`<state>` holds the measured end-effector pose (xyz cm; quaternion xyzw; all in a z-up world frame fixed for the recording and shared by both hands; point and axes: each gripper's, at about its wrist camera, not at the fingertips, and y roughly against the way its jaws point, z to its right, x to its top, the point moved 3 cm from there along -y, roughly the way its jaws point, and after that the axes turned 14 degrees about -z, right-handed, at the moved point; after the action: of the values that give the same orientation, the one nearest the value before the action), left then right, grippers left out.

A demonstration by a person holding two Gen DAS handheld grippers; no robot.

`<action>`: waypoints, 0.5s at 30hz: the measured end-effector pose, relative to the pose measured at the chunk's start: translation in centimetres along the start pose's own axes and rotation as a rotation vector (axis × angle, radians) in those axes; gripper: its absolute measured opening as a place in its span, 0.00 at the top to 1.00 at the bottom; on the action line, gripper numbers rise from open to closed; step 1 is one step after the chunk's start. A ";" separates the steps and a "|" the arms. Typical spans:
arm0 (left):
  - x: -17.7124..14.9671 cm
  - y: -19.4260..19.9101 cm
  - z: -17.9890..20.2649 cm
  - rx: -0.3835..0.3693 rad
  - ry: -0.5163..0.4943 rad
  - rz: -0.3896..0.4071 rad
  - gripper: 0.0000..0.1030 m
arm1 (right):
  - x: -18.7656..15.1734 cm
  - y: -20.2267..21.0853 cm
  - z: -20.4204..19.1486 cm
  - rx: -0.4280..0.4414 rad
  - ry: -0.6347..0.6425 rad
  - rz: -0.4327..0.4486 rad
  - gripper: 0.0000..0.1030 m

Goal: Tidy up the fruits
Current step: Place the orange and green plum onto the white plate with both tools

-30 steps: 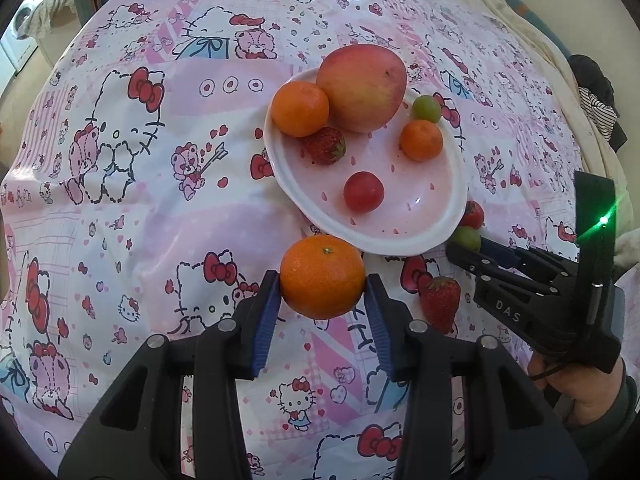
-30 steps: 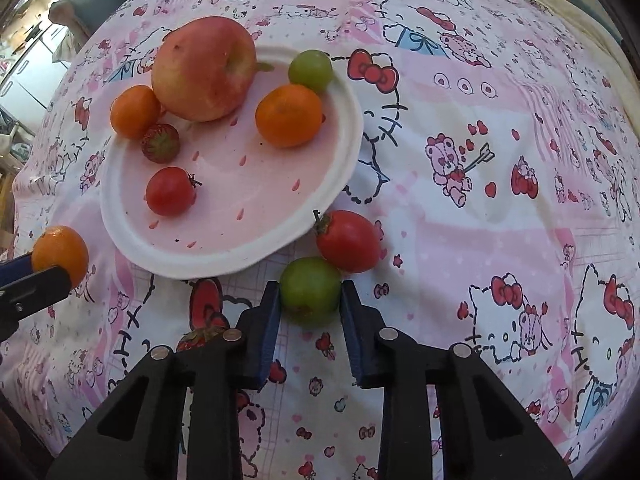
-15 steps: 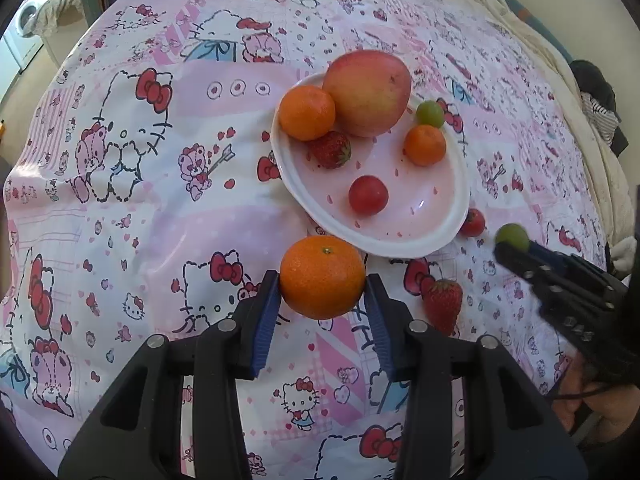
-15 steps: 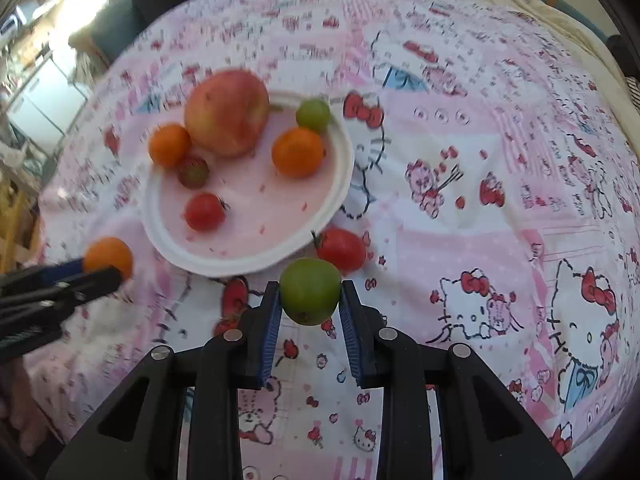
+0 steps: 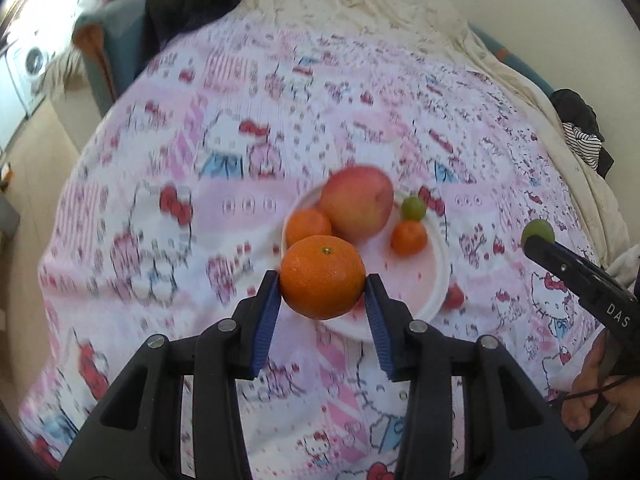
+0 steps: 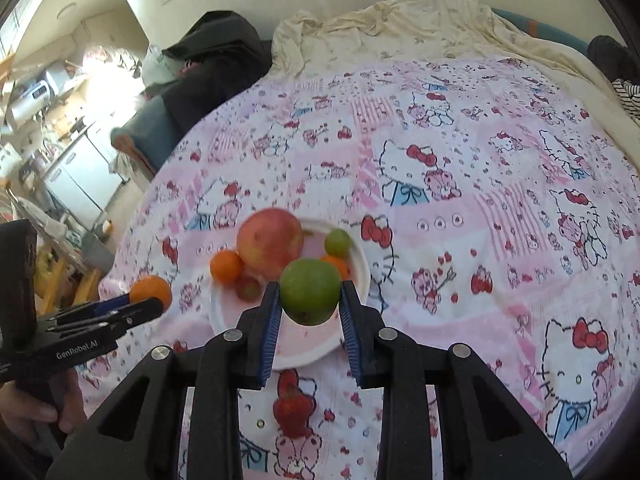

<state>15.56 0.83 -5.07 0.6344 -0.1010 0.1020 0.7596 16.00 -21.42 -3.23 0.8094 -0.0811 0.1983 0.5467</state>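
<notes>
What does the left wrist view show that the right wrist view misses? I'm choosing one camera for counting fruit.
Only the left wrist view: a small red fruit on the cloth beside the plate's right edge.

Only the right wrist view: a red strawberry lying on the cloth below the plate, and a cluttered kitchen area.

Both: the white round plate, big red-yellow apple, the orange mandarin in the left gripper, the green round fruit in the right gripper.

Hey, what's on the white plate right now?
On the white plate: a big red apple, two small oranges, a green fruit and a blurred strawberry. The held green fruit and held orange cover the plate's near part.
</notes>
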 end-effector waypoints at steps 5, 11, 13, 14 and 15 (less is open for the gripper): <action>2.2 -0.8 0.6 0.024 -0.057 -0.027 0.63 | 1.5 -0.6 0.6 0.026 -0.001 0.018 0.70; 3.7 -3.0 1.8 0.019 -0.132 -0.048 0.63 | 3.5 -3.1 1.6 0.051 -0.009 -0.010 0.70; 3.9 -4.0 2.0 0.007 -0.133 -0.066 0.63 | 3.8 -4.2 2.0 0.045 -0.008 -0.032 0.70; 4.1 -4.7 2.1 -0.002 -0.135 -0.079 0.63 | 4.0 -4.9 2.2 0.049 -0.012 -0.045 0.70; 4.1 -5.1 2.1 -0.006 -0.135 -0.087 0.63 | 4.0 -5.5 2.4 0.059 -0.018 -0.058 0.70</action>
<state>20.87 -2.02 -8.32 0.6413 -0.1247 0.0256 0.7566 22.10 -21.13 -7.04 0.8289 -0.0566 0.1774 0.5275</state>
